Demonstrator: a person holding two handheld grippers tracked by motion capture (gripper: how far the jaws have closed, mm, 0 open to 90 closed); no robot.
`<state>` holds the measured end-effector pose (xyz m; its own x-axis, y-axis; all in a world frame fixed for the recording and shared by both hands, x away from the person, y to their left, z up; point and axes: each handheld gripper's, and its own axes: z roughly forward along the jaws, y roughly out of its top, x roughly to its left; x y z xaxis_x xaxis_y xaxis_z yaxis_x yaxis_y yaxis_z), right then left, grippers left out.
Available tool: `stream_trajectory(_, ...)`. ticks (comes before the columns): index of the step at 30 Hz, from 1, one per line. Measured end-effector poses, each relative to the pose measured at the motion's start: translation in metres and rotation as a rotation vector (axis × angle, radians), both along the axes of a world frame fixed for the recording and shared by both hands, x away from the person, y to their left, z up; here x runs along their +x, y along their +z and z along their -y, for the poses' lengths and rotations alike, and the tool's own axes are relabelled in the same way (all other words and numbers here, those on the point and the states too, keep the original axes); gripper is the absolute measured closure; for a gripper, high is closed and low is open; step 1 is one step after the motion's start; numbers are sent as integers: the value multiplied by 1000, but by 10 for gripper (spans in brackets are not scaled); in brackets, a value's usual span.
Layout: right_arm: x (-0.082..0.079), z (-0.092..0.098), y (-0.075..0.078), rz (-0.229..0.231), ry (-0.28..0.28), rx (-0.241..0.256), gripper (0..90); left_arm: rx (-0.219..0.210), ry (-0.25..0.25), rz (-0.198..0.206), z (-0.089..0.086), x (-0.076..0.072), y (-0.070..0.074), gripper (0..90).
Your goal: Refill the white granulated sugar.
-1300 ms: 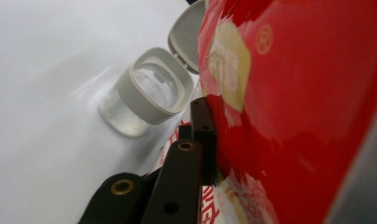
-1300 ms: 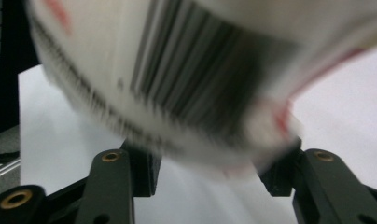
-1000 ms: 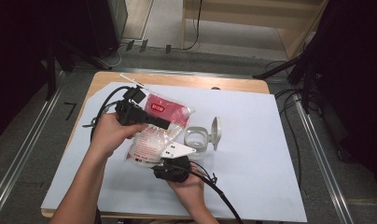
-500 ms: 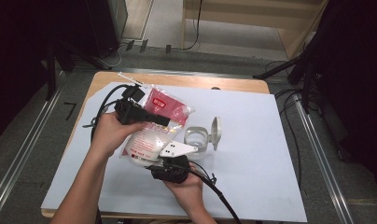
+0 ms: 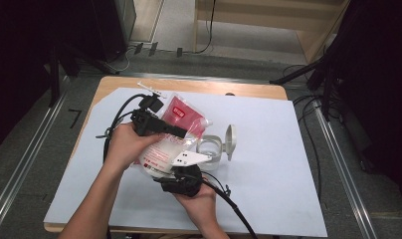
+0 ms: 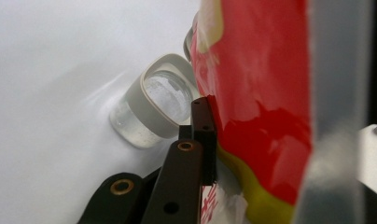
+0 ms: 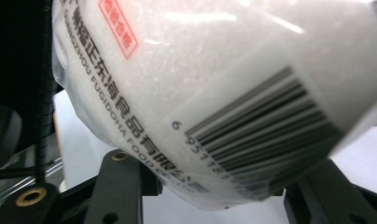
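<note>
Pouch [image 5: 175,130] held tilted above jar [image 5: 209,148], just at 10 o'clock of it. Left gripper [image 5: 181,132] pinches red top, right gripper [image 5: 175,169] cradles white bottom, jaws wide. I tip slowly, spout over mouth, avoid spill.

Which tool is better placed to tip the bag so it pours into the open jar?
Probably the left tool: it pinches the bag near the top beside the jar; the right tool supports the bottom.
</note>
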<state>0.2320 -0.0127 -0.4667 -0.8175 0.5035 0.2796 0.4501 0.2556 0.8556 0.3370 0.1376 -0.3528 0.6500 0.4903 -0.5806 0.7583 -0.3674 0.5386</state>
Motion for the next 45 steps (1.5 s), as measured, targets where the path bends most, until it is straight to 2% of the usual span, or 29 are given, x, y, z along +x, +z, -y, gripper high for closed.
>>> stream_trajectory(4,0,-2,0,7,-29,-15,531,-15,9,-16,-2,2,-2,900)
stream_trajectory(7,0,0,2,3,-16,-18,568,-28,7,-11,-4,3,-2,895)
stream_trajectory(10,-2,2,5,-4,-2,-1,589,-4,-19,6,-6,4,0,859)
stream_trajectory(11,-3,3,6,-7,4,8,593,11,-39,26,-5,3,1,846)
stream_trajectory(15,-5,5,9,-21,15,43,597,7,-71,55,-4,1,2,835)
stream_trajectory(18,-4,9,12,-43,17,77,599,11,-99,57,-2,1,2,810)
stream_trajectory(21,-3,12,14,-44,16,82,599,5,-92,61,0,0,2,808)
stream_trajectory(25,-3,12,15,-36,14,67,589,-9,-66,34,0,1,2,825)
stream_trajectory(27,-3,12,15,-33,11,68,582,-5,-62,41,-1,1,3,827)
stream_trajectory(32,-5,5,16,-6,0,20,552,21,-37,30,2,-1,3,837)
stream_trajectory(37,-6,2,14,9,-34,12,537,6,11,3,2,0,1,839)
stream_trajectory(42,-4,3,13,-41,-23,42,553,4,20,-17,1,2,-2,834)
stream_trajectory(45,-4,4,13,-62,-14,67,566,-7,3,-12,3,3,-3,804)
